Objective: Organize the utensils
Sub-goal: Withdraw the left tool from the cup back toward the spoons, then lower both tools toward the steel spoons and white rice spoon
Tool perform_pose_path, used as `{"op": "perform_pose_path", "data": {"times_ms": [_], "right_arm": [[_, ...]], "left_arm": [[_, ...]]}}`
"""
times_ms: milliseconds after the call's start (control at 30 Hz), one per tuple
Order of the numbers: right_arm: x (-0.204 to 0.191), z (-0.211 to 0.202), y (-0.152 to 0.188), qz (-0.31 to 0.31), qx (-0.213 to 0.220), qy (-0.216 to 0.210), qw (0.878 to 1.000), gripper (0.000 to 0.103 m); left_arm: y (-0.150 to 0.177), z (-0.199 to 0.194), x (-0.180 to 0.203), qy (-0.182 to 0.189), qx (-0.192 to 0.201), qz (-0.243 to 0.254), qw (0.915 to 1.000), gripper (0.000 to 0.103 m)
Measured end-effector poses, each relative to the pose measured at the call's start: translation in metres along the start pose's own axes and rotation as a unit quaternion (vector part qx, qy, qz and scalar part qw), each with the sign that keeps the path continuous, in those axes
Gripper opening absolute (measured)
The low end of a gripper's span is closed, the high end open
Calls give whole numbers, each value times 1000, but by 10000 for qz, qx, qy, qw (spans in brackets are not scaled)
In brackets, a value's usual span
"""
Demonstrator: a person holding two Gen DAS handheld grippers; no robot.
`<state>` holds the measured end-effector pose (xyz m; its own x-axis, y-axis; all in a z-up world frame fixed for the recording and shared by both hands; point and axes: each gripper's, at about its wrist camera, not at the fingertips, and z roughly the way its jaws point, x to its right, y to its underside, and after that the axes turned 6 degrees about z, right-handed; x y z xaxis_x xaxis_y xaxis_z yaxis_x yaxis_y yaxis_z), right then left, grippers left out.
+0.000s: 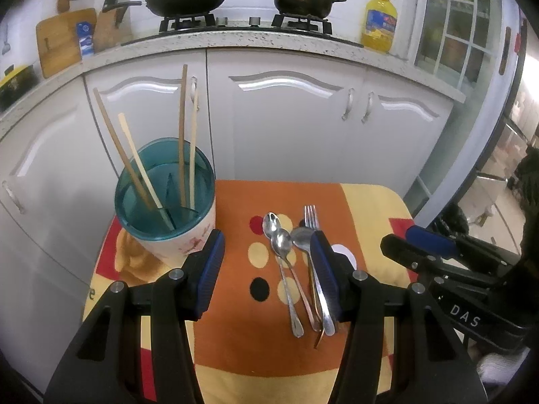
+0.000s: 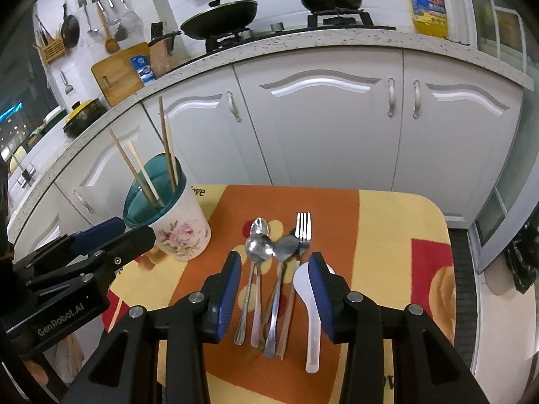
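Four chopsticks [image 1: 183,134] in holder [image 1: 178,232]; three metal spoons [image 2: 257,269]; one fork [image 2: 302,232].

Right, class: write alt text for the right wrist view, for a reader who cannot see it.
The open right gripper hovers over three metal spoons, a fork and a white spoon lying on an orange and yellow tablecloth. A floral holder with chopsticks stands at left, beside the left gripper, before white kitchen cabinets.

spoons [image 2: 259,249], fork [image 2: 302,227]: shiny polished metal. ladle [image 2: 308,306]: glossy white plastic. chopsticks [image 1: 183,128]: matt wood. holder [image 1: 165,195]: translucent teal plastic rim. table [image 2: 387,235]: printed cloth cover.
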<state>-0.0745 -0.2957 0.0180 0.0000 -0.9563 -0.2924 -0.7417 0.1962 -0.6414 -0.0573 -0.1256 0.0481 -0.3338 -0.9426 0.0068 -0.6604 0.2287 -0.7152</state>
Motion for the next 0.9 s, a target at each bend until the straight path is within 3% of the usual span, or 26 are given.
{"op": "perform_pose_path", "data": {"times_ms": [533,900], "right_arm": [[1,7,5,-1,-78,127,9999,40],[19,28,14,133,-348,262,9990,40]], "left_arm": [[8,10,0,135,-148,-151,9997,52],[26,41,-13,654,-679,-600,9937,52]]}}
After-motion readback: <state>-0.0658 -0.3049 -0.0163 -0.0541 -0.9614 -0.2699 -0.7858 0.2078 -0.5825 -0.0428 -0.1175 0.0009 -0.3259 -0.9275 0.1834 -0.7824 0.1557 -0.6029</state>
